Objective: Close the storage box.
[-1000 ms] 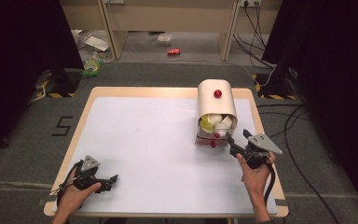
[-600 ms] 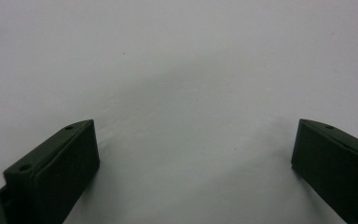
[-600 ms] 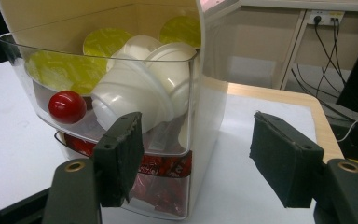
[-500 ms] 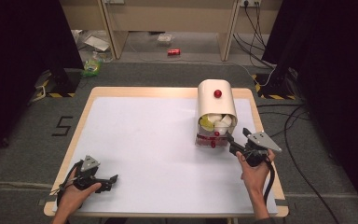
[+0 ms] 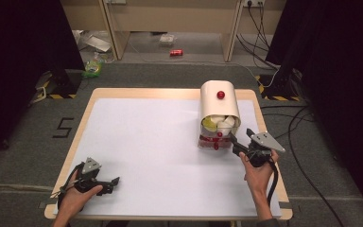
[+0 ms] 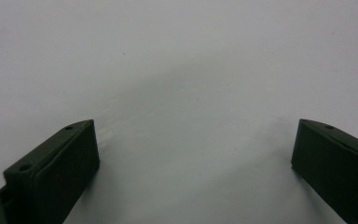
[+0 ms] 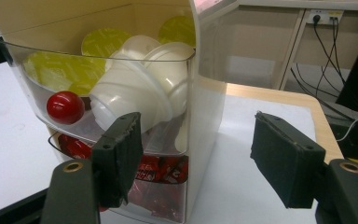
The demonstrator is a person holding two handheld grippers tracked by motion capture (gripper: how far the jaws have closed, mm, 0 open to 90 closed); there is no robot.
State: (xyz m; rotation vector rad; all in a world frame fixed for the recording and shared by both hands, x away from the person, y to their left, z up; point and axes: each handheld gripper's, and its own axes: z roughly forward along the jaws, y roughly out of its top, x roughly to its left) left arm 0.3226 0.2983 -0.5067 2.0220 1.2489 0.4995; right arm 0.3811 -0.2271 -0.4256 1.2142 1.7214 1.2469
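White sheeting covers the counter [image 5: 160, 142], which stands on grey carpet with dark curtains at either side. At the near left corner the left tool [image 5: 112, 181] rests on the sheet in the person's left hand [image 5: 75, 198]; its jaws stand wide apart over bare white surface, with nothing between them, and it is well apart from the work.

Toward the far right of the counter stands the capsule dispenser [image 5: 219, 113], an upright cream box with a rounded top and a red knob, its clear front drawers facing the person. The upper drawer [image 7: 98, 126] holds white capsules [image 7: 135, 100] with yellow-green lids and has its own red knob [image 7: 65, 107]; the lower one holds red capsules [image 7: 158, 170].

Just beside its lower right corner, the right tool [image 7: 196, 154] points at it from the near right. Its jaws stand apart and have just been opening, straddling the dispenser's right front edge without pressing on it. The right hand is by far the nearer, so any pull on a drawer probably falls to it.
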